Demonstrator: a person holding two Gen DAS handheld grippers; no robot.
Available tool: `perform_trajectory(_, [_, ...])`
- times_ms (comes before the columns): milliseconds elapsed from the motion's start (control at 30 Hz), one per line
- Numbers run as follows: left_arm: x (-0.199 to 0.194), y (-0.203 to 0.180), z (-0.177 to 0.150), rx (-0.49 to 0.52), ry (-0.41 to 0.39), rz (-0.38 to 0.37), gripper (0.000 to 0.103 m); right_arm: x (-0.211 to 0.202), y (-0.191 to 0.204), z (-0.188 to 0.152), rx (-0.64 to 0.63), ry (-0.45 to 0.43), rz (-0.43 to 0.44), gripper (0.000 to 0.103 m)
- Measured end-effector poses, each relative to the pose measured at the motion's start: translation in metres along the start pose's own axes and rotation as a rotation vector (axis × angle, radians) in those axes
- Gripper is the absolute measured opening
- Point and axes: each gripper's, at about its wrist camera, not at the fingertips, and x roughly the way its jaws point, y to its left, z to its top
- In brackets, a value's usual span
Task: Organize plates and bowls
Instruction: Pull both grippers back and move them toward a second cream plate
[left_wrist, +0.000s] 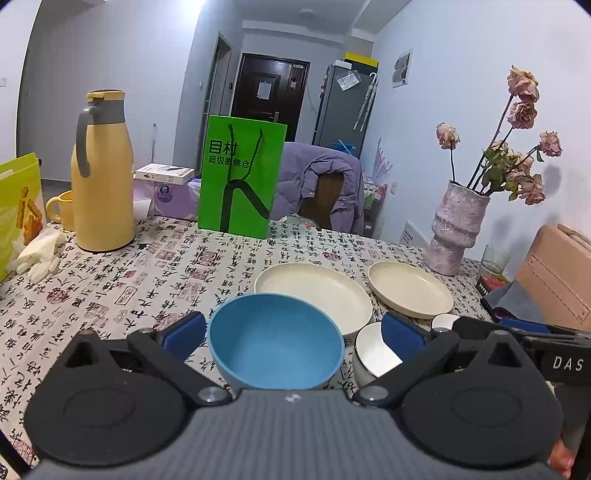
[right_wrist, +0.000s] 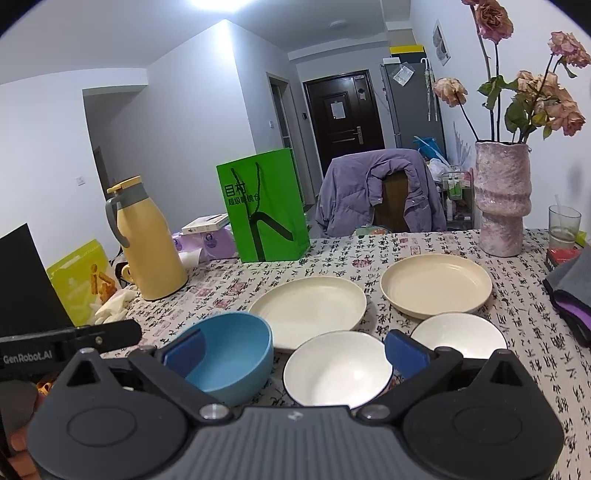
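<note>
A blue bowl (left_wrist: 275, 347) (right_wrist: 229, 354) sits on the patterned tablecloth between the wide-spread fingers of my left gripper (left_wrist: 293, 334), which is open. Right of it stands a white bowl with a dark rim (left_wrist: 371, 356) (right_wrist: 338, 369), framed by my open right gripper (right_wrist: 293, 350). A second white bowl (right_wrist: 460, 336) (left_wrist: 445, 321) lies further right. Behind them rest two cream plates: a larger one (left_wrist: 314, 293) (right_wrist: 308, 308) and a smaller one (left_wrist: 410, 288) (right_wrist: 436, 284). Nothing is held.
At the back left are a yellow thermos (left_wrist: 101, 173) (right_wrist: 147, 240), a yellow mug (left_wrist: 61, 208) and white gloves (left_wrist: 35, 254). A green bag (left_wrist: 240, 177) (right_wrist: 264, 206) stands mid-table. A vase with dried roses (left_wrist: 456, 229) (right_wrist: 502, 199) and a glass (right_wrist: 563, 227) stand right.
</note>
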Motion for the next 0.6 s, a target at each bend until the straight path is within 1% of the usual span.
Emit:
perform_trajectory(100, [0.002,-0.001,0.002,0.0,-0.001,0.0,0.103,0.004,-0.002,0.01,-0.002,-0.009,0.006,0.103])
perform_trajectory(300, [0.013,-0.01,0.017,0.0,-0.006,0.007,0.103,0.013,-0.006,0.027,-0.004,-0.018,0.012,0.103])
perform_trajectory(600, [0.031,-0.01,0.027,-0.012,-0.001,0.022,0.103,0.031,-0.012,0.047,-0.003,-0.022,0.014,0.103])
